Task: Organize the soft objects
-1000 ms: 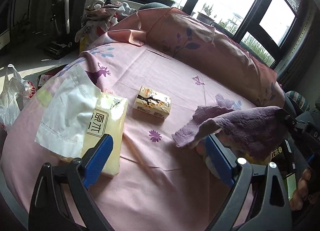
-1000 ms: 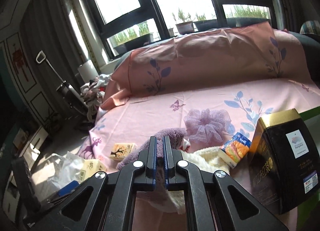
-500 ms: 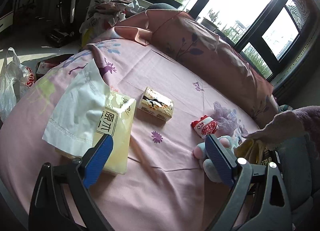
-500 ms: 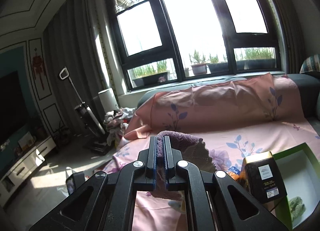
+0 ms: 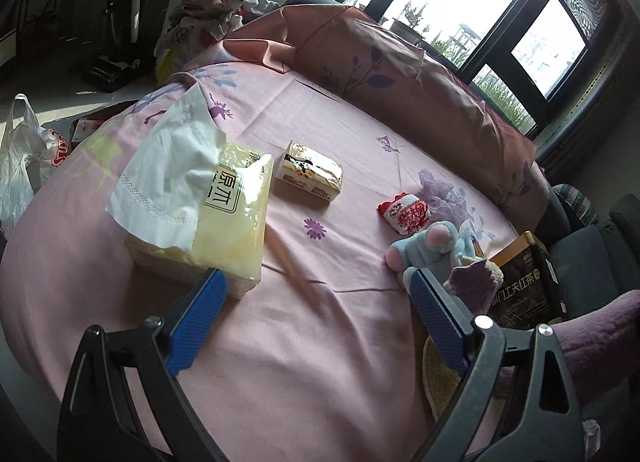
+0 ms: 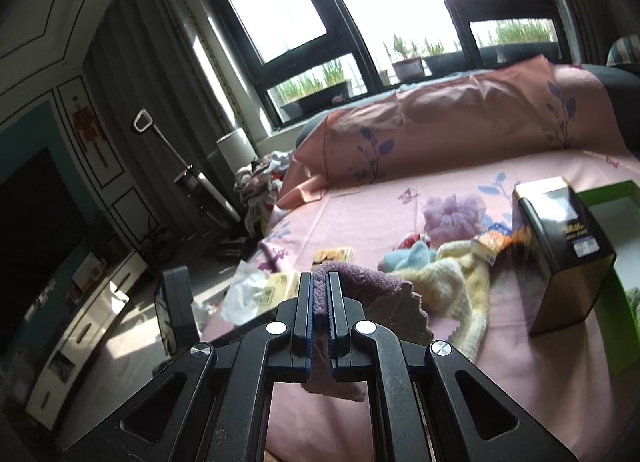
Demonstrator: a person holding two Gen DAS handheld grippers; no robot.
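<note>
My right gripper [image 6: 321, 282] is shut on a purple towel [image 6: 368, 294], which hangs over the near edge of the pink sheet [image 6: 400, 402]. That purple towel [image 5: 600, 334] shows at the right edge of the left wrist view. My left gripper [image 5: 316, 298] stands open above the pink sheet [image 5: 320, 362], nothing between its fingers. Ahead of it lie a blue plush toy [image 5: 430, 248], a red-and-white pouch [image 5: 405, 211], a small tissue pack [image 5: 311, 175] and a large yellow tissue pack [image 5: 224, 221] with a white sheet pulled out. A cream knit cloth [image 6: 460, 286] lies beside the blue plush toy [image 6: 408, 256].
A black-and-gold tea tin [image 6: 560, 254] stands on the sheet next to an open green box [image 6: 616, 262]. A long pink pillow [image 5: 400, 61] lines the far side. On the floor at left are a white plastic bag [image 5: 20, 165], a clothes pile [image 5: 216, 1] and a vacuum [image 5: 124, 13].
The purple towel was lifted off the sheet and carried right toward the near edge, uncovering the blue plush and the pouch. My left gripper shifted slightly and stays open.
</note>
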